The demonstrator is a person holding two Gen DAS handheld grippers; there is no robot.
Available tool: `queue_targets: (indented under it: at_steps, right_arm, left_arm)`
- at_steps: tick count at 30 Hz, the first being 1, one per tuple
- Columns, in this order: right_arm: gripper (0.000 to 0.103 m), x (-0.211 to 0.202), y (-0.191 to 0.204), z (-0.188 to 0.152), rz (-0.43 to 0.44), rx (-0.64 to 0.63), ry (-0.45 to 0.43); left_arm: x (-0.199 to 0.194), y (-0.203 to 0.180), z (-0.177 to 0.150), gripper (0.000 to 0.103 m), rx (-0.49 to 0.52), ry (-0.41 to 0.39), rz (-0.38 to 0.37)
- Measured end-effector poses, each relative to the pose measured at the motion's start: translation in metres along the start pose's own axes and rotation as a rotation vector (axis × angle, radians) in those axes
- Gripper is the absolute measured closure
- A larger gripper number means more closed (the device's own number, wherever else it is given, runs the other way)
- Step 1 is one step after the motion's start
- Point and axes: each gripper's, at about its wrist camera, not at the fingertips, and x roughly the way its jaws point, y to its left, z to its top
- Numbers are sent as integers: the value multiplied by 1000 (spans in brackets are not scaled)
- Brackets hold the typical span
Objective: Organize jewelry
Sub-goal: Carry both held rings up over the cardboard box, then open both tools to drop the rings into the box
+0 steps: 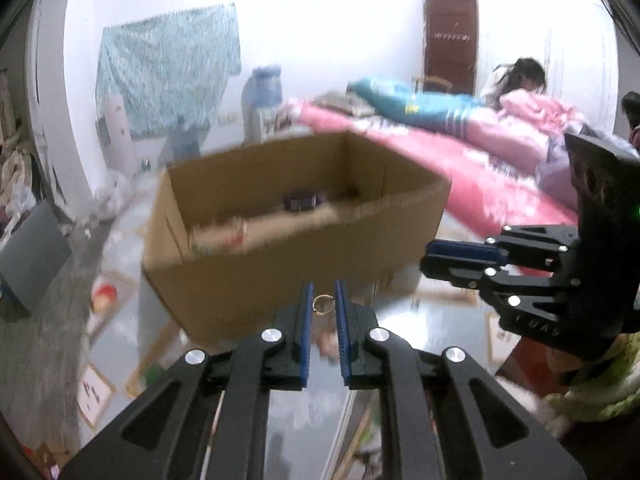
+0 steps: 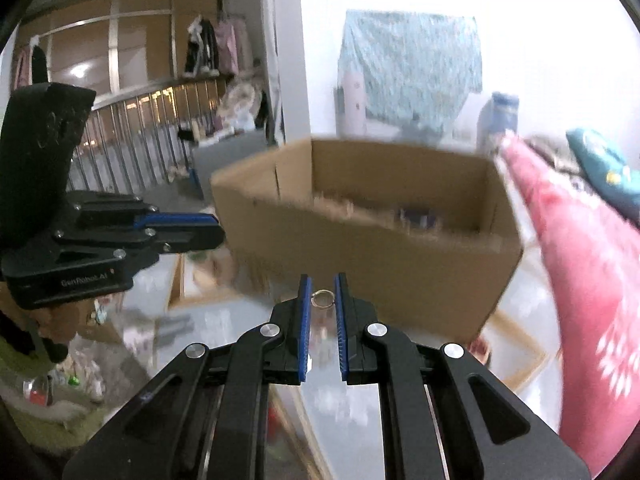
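My left gripper point(image 1: 323, 298) is shut on a small gold ring point(image 1: 323, 305), held between its blue pads in front of an open cardboard box point(image 1: 280, 264). My right gripper point(image 2: 323, 294) is shut on a small silver ring point(image 2: 322, 298), also in front of the box point(image 2: 400, 264). Inside the box lies a dark object point(image 1: 301, 201), also visible in the right wrist view point(image 2: 418, 216), blurred. The right gripper shows at the right of the left wrist view point(image 1: 430, 258); the left gripper shows at the left of the right wrist view point(image 2: 218, 230).
The box stands on a reflective glass table point(image 1: 420, 320). A bed with pink bedding point(image 1: 460, 168) lies to the right. A person point(image 1: 520, 80) bends over it. Clutter lies on the floor point(image 1: 96, 320) to the left. Both views are motion-blurred.
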Motion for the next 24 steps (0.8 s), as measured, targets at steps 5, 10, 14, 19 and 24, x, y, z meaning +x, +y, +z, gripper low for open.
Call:
queue_targets:
  at_steps: [5,10,14,19,24]
  right_arm:
    - [93,10,-8,36,16,13,-88]
    - [93,36,-25,59,37,59,-89]
    - [93,58,-42,69,26,95,-56]
    - [92,83,-54,67,6,137,16]
    - [90,83,-56,65,17,155,17]
  left_arm:
    - [8,4,36,92,45,-70,10]
    - [44,17,64,92,37,-56,21]
    - [73,30,78,92,13,-26,49]
    - [109,46,84,91,-18,36,98]
    - [116,51,79,84,-48,57,98]
